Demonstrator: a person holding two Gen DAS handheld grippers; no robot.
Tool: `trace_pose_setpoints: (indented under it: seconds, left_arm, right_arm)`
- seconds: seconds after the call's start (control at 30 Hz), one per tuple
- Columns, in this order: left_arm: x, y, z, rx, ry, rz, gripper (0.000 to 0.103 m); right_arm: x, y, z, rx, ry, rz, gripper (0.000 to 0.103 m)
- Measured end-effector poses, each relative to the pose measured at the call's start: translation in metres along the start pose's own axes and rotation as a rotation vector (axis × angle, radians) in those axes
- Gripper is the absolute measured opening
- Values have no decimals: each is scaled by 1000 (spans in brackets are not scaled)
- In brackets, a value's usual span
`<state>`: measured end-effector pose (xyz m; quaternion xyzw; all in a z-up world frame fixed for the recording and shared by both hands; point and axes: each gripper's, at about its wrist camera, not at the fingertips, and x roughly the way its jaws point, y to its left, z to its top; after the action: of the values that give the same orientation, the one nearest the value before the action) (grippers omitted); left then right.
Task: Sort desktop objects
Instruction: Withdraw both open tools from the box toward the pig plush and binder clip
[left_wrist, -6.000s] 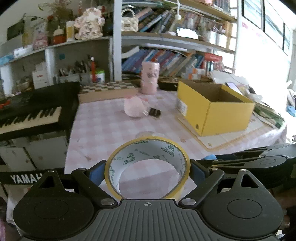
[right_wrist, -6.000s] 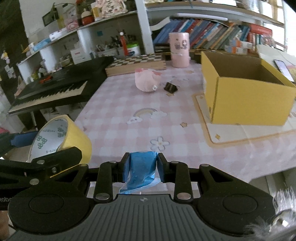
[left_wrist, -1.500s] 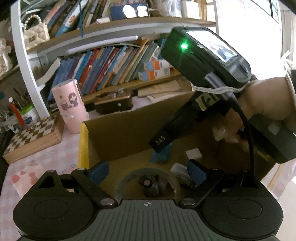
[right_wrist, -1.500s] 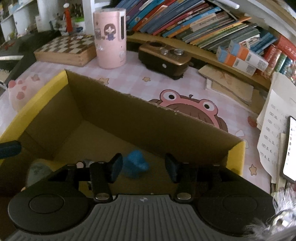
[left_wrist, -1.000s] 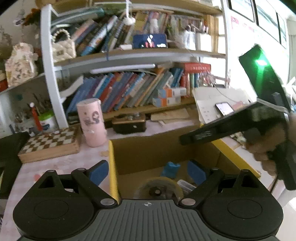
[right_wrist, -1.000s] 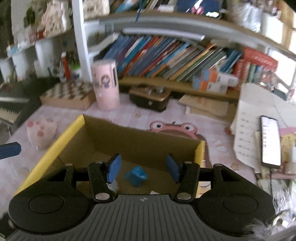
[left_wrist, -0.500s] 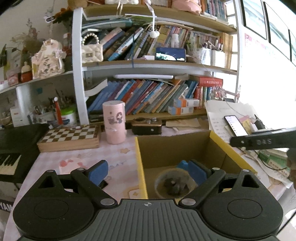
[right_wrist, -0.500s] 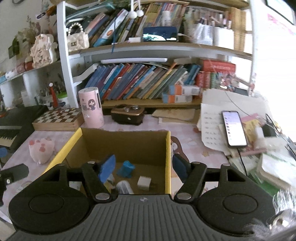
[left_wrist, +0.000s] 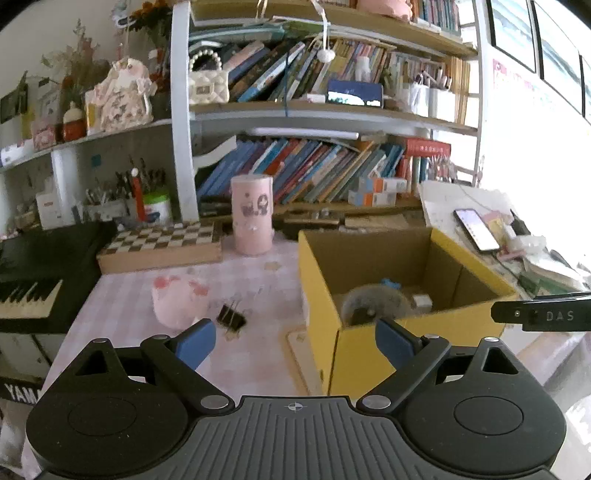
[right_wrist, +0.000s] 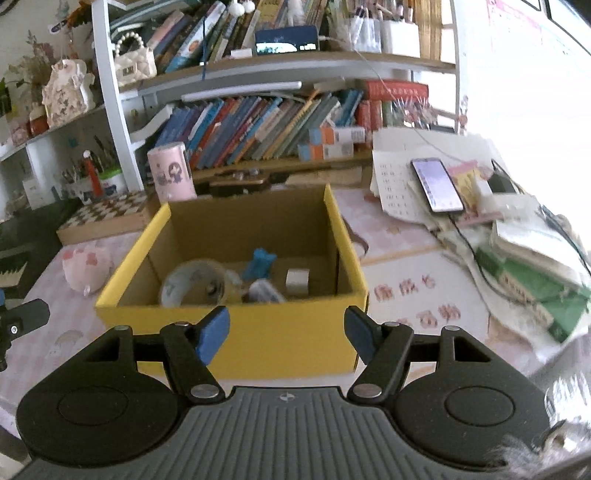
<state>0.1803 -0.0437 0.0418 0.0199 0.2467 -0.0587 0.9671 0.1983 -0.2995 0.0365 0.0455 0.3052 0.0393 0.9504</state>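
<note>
A: What's left on the tabletop (left_wrist: 122, 306)?

B: The yellow box (right_wrist: 236, 332) near its right edge already holds the tape roll (right_wrist: 192, 282) and blue piece (right_wrist: 260, 264). Left of it lie the pink plush (left_wrist: 177, 301), then the binder clip (left_wrist: 231, 317).

A: Grippers?

B: Left gripper (left_wrist: 293, 339) and right gripper (right_wrist: 286, 334) both gape, empty; the right jaws have just been widening. I'd straddle the plush squarely before squeezing, since it looks soft.

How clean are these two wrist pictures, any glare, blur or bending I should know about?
Left wrist view: the window side at the right is blown out white, the bookshelf upright bows from fisheye distortion, and the tape roll inside the yellow box is smeared. Right wrist view: the upper right is washed out, and the papers and books at the right are blurred.
</note>
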Motion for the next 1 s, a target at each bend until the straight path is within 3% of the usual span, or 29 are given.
trace_pose_setpoints:
  seconds: [1.0]
  left_arm:
    - [-65, 64, -56, 46, 67, -84, 95]
  right_arm:
    - [-72, 104, -101, 5, 61, -74, 68]
